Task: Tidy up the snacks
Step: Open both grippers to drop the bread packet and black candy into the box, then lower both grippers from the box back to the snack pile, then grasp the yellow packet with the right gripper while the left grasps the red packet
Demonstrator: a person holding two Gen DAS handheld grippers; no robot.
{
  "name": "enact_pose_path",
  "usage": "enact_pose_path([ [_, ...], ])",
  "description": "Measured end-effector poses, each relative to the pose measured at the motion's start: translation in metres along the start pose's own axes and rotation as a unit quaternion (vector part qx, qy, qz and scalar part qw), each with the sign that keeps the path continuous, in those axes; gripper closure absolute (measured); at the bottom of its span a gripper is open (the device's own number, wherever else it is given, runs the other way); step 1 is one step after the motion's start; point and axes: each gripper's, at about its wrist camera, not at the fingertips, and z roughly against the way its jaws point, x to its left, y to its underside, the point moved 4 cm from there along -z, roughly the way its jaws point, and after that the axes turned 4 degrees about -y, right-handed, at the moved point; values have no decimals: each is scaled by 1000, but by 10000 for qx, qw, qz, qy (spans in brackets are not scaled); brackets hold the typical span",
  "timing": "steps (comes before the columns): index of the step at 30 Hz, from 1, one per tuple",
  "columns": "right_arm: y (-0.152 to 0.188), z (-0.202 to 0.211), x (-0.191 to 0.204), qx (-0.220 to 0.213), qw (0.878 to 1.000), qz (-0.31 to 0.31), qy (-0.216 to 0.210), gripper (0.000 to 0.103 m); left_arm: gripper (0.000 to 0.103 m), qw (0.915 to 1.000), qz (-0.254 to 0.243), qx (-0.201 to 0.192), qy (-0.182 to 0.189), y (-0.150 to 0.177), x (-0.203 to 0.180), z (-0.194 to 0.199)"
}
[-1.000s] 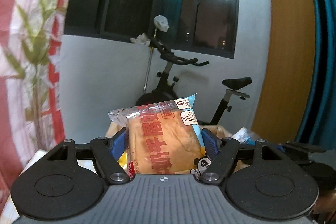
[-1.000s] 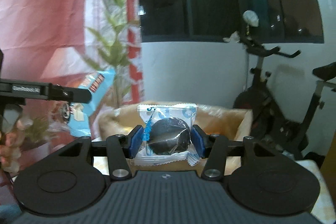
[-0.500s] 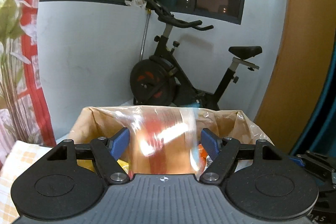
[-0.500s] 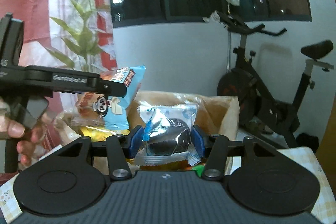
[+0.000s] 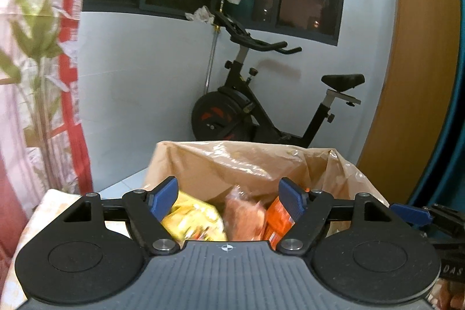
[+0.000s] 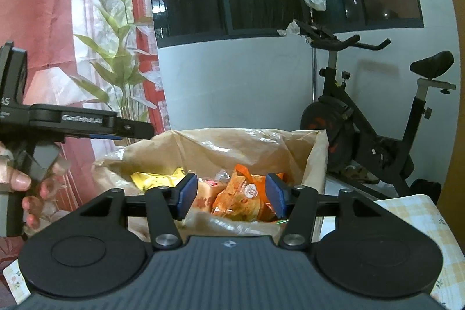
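Both claws stand apart and empty over the bag, which we read as a drop just made. From the left wrist, our left gripper [image 5: 228,198] has its blue pads wide with nothing pressed between them; below, the brown bag [image 5: 250,161] gapes open, lined with clear plastic. Inside lie a yellow packet [image 5: 194,220] toward its left wall, a blurred reddish pack [image 5: 244,217] in the middle and an orange packet [image 5: 273,220] toward the right.

From the right wrist, our right gripper [image 6: 231,195] is likewise parted and holds nothing. It points into the same bag, where the yellow packet sits at the far left corner and orange wrappers [image 6: 241,195] fill the right side. The left hand [image 6: 26,182] holds its tool beside the bag's left edge. We judge the bag to be the snacks' collecting place, mouth kept wide for dropping.
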Motion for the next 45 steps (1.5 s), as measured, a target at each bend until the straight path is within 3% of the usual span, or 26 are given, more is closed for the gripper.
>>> enact_pose_path([
  [9,23,39,14,-170,9994,279,139,47,26,9994,178,-66,-288,38,30,53],
  [14,40,52,10,-127,9985,431,317,47,26,9981,424,138,-431,64,45,59],
  [21,75,51,-10,239,9981,256,502,47,26,9941,756,573,-528,99,52,46],
  [28,116,31,-22,702,9964,32,470,47,26,9924,676,938,-423,128,40,30],
  [36,167,1,-29,1498,9871,-136,549,47,27,9856,823,1404,-455,159,41,18],
  [43,187,-11,-29,1816,9816,8,591,48,28,9814,796,1655,-555,176,49,18],
  [45,191,-11,-30,1833,9813,-52,589,55,31,9794,852,1736,-578,182,52,15],
])
